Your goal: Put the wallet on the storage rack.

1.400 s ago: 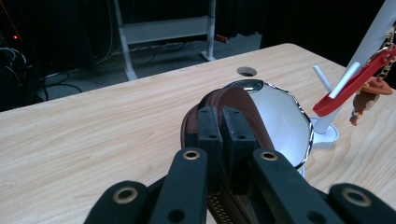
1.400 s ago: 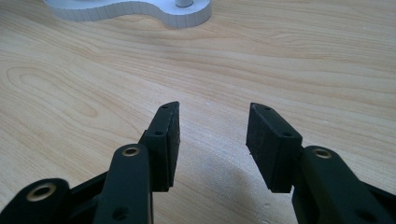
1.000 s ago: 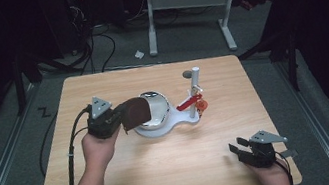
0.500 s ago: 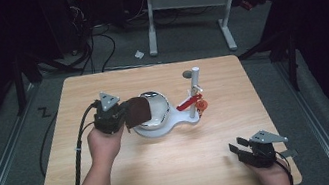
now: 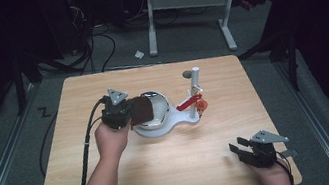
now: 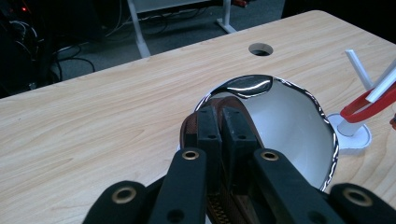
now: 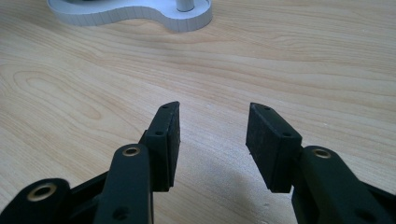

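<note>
High view: no readable writing or brand on anything. Pale wood-grain counter point(image 5: 116, 181), rectangular with rounded corners and a small round hole point(image 5: 186, 74) near its far edge. Near the middle, a white figure-eight base point(image 5: 158, 128) carries a shiny metal bowl point(image 5: 161, 107) and a white post point(image 5: 195, 84) with a red arm point(image 5: 186, 104); an orange bit beside the post is too small to make out. Left tool point(image 5: 141, 110) sits just left of the bowl, clamped on a dark brown flat piece point(image 5: 142, 107) at the bowl's left rim; the piece hides part of the bowl. Right tool point(image 5: 236, 147) rests well apart from the bowl at the near right corner of the counter, jaws apart, nothing between them. Floor beyond is dark, with cables and white desk legs.

Left gripper view: left tool point(image 6: 223, 128), jaws pressed together on the brown piece point(image 6: 189, 128), which has a ribbed, woven-looking edge; most of it is hidden behind the jaws. Tips sit at the bowl point(image 6: 289, 121) rim, over its mirror-smooth inside. Rim looks jagged from reflections. Hole point(image 6: 260, 49) lies beyond the bowl. Red arm point(image 6: 369, 105) and white post point(image 6: 359, 70) to the bowl's right, cut off by the frame edge.

Right gripper view: right tool point(image 7: 212, 140) open, matte black rubbery pads point(image 7: 170, 135), empty gap over bare wood. White base point(image 7: 154, 14) lies far ahead, cut off at the top; the bowl is out of frame here.
</note>
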A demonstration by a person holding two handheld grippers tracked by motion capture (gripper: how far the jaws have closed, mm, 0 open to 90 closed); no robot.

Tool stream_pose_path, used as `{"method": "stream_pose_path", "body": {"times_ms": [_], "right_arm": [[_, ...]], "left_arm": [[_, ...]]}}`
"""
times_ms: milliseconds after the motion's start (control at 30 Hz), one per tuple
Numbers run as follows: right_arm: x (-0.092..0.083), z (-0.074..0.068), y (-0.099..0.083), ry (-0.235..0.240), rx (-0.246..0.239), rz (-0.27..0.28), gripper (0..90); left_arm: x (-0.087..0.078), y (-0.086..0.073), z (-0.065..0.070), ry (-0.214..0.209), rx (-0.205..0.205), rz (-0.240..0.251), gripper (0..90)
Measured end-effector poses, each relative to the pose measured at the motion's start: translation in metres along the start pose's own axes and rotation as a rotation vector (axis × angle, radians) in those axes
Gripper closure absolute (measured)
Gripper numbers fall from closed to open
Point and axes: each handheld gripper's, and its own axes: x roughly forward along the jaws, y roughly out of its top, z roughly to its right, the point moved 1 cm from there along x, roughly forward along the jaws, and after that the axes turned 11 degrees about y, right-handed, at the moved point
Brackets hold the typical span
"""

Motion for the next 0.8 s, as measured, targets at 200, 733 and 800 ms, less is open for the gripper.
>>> {"method": "stream_pose_path", "body": {"times_ms": [200, 733, 800], "right_arm": [[-0.001, -0.001, 0.000, 0.004, 0.001, 0.002, 55.0], [-0.002, 0.000, 0.000, 0.010, 0.004, 0.011, 55.0], [-0.002, 0.000, 0.000, 0.011, 0.004, 0.011, 54.9]], "left_arm": [[0.007, 0.001, 0.004, 0.002, -0.002, -0.014, 86.7], [0.024, 0.002, 0.012, 0.026, -0.025, -0.022, 84.8], [0.024, 0.002, 0.012, 0.025, -0.028, -0.017, 83.5]]}}
